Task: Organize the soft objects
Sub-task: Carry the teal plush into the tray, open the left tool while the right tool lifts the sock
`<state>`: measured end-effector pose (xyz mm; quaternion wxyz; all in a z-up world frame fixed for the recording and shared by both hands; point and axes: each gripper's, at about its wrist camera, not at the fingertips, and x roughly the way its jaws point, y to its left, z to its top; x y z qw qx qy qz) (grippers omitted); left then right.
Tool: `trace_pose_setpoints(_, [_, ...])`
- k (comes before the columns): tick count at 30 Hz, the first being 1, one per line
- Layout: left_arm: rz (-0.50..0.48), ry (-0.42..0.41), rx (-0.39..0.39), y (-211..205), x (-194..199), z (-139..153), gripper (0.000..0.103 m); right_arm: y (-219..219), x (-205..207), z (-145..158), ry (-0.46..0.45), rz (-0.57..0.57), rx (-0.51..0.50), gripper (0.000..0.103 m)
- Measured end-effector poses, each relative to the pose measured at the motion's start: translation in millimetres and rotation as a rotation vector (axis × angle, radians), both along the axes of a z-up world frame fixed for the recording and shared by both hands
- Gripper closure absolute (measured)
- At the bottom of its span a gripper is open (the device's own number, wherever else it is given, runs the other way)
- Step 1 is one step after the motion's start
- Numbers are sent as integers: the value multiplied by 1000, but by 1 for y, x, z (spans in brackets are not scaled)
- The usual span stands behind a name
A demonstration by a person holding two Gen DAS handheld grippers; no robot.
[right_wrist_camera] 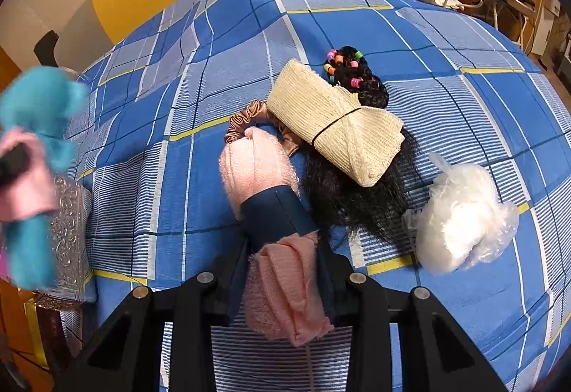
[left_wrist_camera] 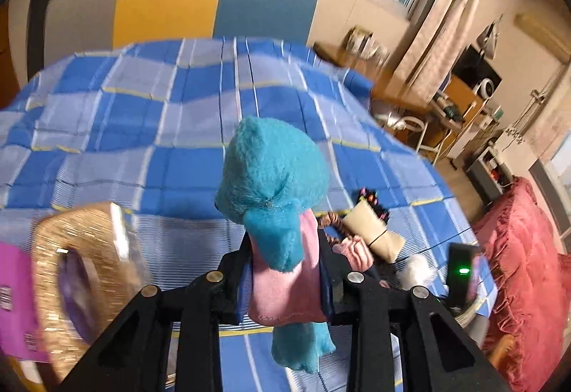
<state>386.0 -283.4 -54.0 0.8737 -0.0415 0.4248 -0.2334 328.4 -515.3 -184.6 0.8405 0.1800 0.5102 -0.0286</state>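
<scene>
Left wrist view: left gripper (left_wrist_camera: 285, 270) is clamped on a teal plush roll (left_wrist_camera: 271, 174) w/ a pink band (left_wrist_camera: 285, 292), held up above the blue plaid bedspread (left_wrist_camera: 142, 113). A gold-trimmed clear container (left_wrist_camera: 82, 267) sits blurred at lower left. The red cushion (left_wrist_camera: 517, 278) is off to the right.

Right wrist view: right gripper (right_wrist_camera: 283, 270) is pinched on a pink towel roll (right_wrist_camera: 264, 178) w/ a navy band (right_wrist_camera: 276, 212), the far end resting on the bedspread. Just beyond it: a satin scrunchie (right_wrist_camera: 242, 122), partly under a cream knit roll (right_wrist_camera: 332, 131) that lies across a black hairpiece (right_wrist_camera: 357, 199). A beaded black braid (right_wrist_camera: 357, 78) sits behind the cream roll. A white bagged bundle (right_wrist_camera: 460, 213) lies apart, on the right.
</scene>
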Motion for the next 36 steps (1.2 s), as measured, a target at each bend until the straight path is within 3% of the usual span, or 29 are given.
trace_pose_setpoints(10, [111,-101,-55,122,-22,69,73,1,-2,6,-61,-19,48,69])
trace_pose_setpoints(17, [218,-115,-64,215,-32,79,73,-9,-6,10,-106,-65,97,69])
trace_pose_setpoints(26, [372,-60,-93,332,-69,46,72,-5,-7,14,-137,-72,59,69])
trace_pose_setpoints(33, [459,47,-56,407,-105,-10,72,-4,-13,31,-225,-99,34,69])
trace_pose_setpoints(36, [485,95,-52,426,-118,-33,72,-7,-15,37,-245,-122,78,69])
